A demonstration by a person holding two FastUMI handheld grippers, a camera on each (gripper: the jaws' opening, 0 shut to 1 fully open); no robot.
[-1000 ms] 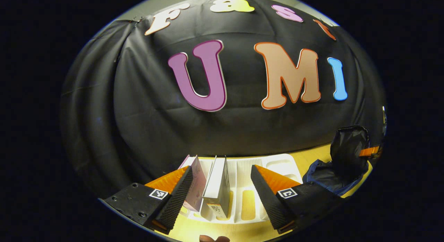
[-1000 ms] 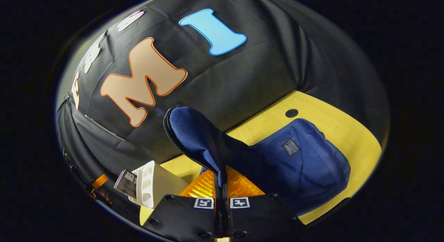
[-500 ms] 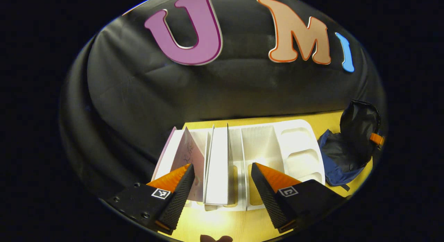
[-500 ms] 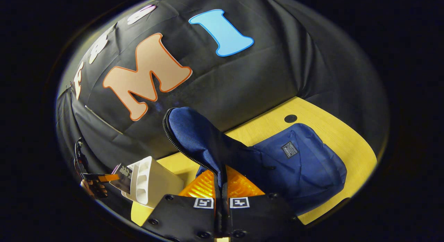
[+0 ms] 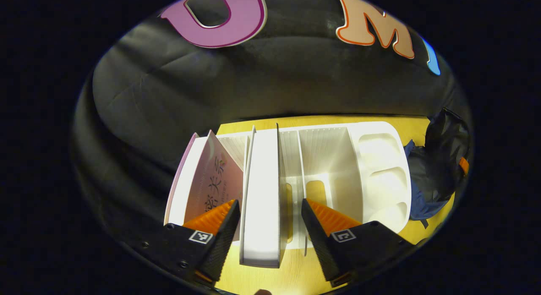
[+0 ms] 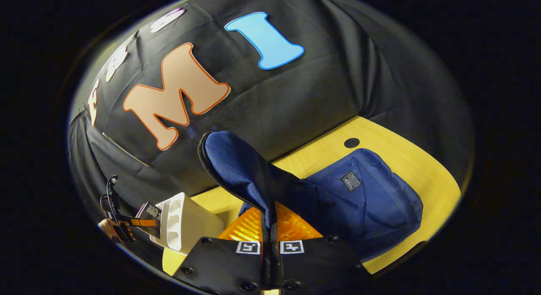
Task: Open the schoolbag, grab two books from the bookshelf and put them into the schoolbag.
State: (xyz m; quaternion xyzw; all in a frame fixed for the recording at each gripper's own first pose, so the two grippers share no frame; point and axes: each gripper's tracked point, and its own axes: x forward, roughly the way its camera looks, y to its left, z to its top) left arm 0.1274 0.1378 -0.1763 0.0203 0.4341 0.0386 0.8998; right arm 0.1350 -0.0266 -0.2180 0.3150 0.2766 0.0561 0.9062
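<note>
recording booth, black cloth wall point(image 5: 262, 83), yellow table point(image 6: 405, 159)

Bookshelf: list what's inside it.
The bookshelf holds a pink book at its left end and a white book beside it. Other slots look empty; their bottoms are partly hidden.

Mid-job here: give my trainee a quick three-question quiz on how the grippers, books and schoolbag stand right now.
1. True or false: the left gripper is shut on the white book.
2. What does the right gripper pinch? A) schoolbag flap B) pink book C) bookshelf
3. Which book leans in the bookshelf?

Key:
1. False; its fingers stand open on either side of it.
2. A, the schoolbag flap.
3. The pink book.
</note>
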